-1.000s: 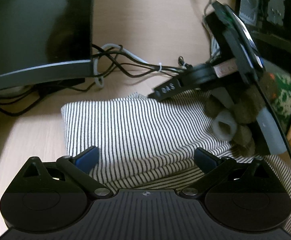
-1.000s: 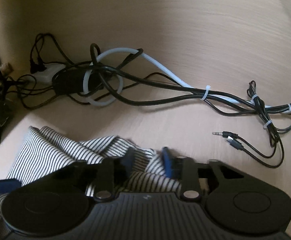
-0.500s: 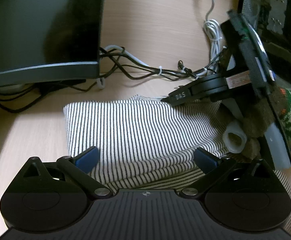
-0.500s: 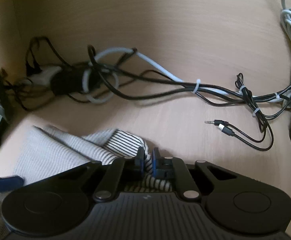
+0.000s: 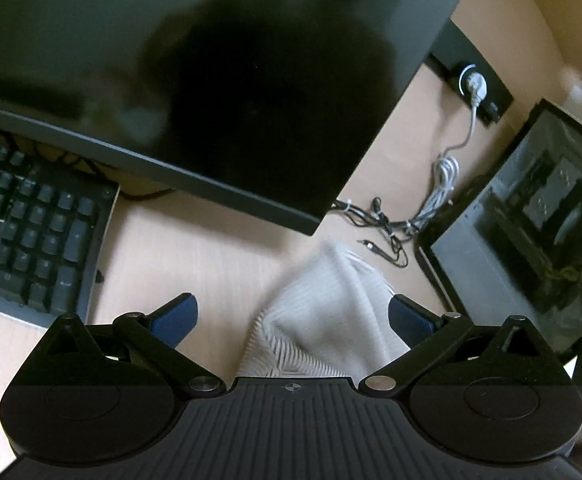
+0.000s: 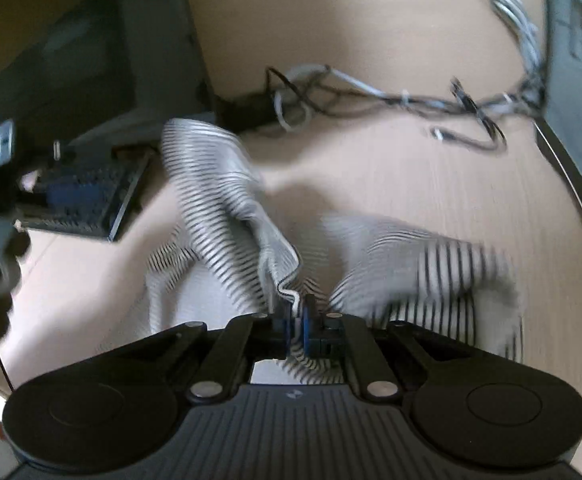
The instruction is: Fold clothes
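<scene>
A black-and-white striped garment (image 6: pixel 227 204) hangs bunched and blurred above the light wooden desk (image 6: pixel 431 196). My right gripper (image 6: pixel 298 322) is shut on a fold of its edge and holds it up. In the left wrist view the same garment (image 5: pixel 331 312) shows as a pale blurred heap between the fingers. My left gripper (image 5: pixel 293 316) is open and holds nothing; its blue pads stand wide apart on either side of the cloth.
A large dark monitor (image 5: pixel 195 80) fills the back, with a black keyboard (image 5: pixel 31 240) at the left. A computer case (image 5: pixel 531 224) stands at the right. Tangled cables (image 6: pixel 391 100) lie on the desk behind the garment.
My right gripper has closed on the garment's edge and lifted it off the desk, unfolding it. My left gripper has risen and pulled back; the folded stack is gone.
</scene>
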{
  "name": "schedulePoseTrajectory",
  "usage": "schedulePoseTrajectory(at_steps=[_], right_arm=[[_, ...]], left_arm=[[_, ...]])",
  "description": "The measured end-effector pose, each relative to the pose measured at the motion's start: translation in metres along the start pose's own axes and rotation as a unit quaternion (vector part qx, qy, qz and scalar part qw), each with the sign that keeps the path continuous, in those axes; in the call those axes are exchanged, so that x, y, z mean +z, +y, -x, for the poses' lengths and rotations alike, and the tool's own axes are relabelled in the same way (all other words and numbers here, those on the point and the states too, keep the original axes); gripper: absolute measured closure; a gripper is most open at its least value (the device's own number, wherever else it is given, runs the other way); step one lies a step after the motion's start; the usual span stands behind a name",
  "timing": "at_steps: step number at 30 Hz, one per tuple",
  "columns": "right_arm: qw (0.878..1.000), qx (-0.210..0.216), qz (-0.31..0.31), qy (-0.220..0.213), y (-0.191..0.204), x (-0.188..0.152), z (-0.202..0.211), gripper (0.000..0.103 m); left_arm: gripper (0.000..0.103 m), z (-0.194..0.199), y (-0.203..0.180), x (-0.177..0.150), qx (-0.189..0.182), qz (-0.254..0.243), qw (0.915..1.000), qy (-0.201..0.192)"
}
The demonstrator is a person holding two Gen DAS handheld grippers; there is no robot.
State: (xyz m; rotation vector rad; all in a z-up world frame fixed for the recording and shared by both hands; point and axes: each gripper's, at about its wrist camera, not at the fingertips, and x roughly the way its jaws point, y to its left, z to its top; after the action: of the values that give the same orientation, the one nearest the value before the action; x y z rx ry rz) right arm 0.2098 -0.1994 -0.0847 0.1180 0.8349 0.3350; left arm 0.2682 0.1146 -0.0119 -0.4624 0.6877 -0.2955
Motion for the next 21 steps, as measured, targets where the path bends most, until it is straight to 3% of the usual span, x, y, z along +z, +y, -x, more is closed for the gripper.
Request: schedulePoseTrajectory(at_steps=[6,8,9,10,12,13,16,18,20,21], right_arm=[[0.999,-0.031,0.034,0.015,0.021,-0.03,0.01,0.098],[0.999,-0.039,0.035,0.003,0.022,-0.027,0.024,0.096],[0.999,-0.039,0.033,-0.013,0.02,-0.023,0.036,0.096],[0.998,-0.041,0.03,-0.035,0.019,-0.018,0.048,0.089],[0.996,-0.056,0.027,-0.066,0.014,-0.01,0.062,0.062],[0.995,-0.071,0.029,-0.055,0.008,-0.011,0.056,0.046],[0.992,-0.117,0.035,-0.025,-0.008,-0.014,0.037,0.043],[0.988,-0.147,0.038,-0.004,-0.018,-0.016,0.025,0.041],[0.984,-0.172,0.036,0.013,-0.028,-0.019,0.015,0.025],[0.985,-0.17,0.02,0.013,-0.033,-0.021,0.017,0.024]], left_arm=[[0.0,-0.012,-0.028,-0.004,0.002,-0.059,0.9981,0.018],[0.012,-0.016,-0.035,-0.009,0.005,-0.085,0.9959,0.032],[0.034,-0.018,-0.035,-0.014,0.008,-0.098,0.9941,0.045],[0.047,-0.02,-0.036,-0.019,0.012,-0.112,0.992,0.058],[0.047,-0.023,-0.037,-0.028,0.019,-0.139,0.9866,0.083],[0.047,-0.025,-0.038,-0.033,0.022,-0.153,0.9833,0.095],[0.045,-0.029,-0.033,-0.047,0.037,-0.183,0.9734,0.133],[0.038,-0.031,-0.022,-0.052,0.042,-0.175,0.9711,0.157],[0.03,-0.024,-0.013,-0.051,0.043,-0.159,0.9733,0.16],[0.03,-0.02,-0.009,-0.048,0.039,-0.144,0.9763,0.157]])
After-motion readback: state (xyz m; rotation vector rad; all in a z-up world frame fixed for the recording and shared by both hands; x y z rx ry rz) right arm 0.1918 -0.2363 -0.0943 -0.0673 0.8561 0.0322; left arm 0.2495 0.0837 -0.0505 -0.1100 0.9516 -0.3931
